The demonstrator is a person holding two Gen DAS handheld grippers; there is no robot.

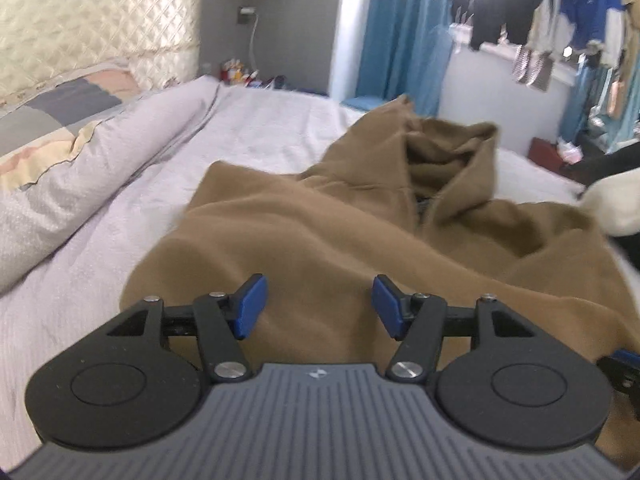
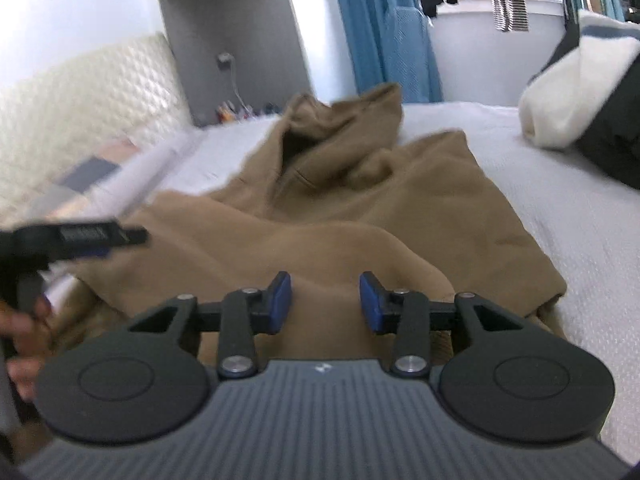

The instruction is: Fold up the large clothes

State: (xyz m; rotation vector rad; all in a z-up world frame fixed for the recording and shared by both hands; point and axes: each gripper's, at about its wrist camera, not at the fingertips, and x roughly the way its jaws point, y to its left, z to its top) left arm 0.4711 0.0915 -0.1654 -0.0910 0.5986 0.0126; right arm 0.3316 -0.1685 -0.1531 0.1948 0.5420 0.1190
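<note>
A large brown hoodie [image 1: 360, 232] lies spread on the bed, hood at the far end; it also shows in the right wrist view [image 2: 360, 208]. My left gripper [image 1: 319, 306] is open and empty, hovering over the hoodie's near part. My right gripper [image 2: 325, 303] is open and empty, above a raised fold of the hoodie. The left gripper also shows blurred at the left edge of the right wrist view [image 2: 80, 236], held in a hand.
The bed has a pale lilac sheet [image 1: 260, 120] with a rolled quilt [image 1: 80, 160] along the left. A padded headboard [image 1: 100, 20] stands at the left. A white and dark garment [image 2: 576, 96] lies at the right. Clothes hang by blue curtains [image 1: 396, 32] behind.
</note>
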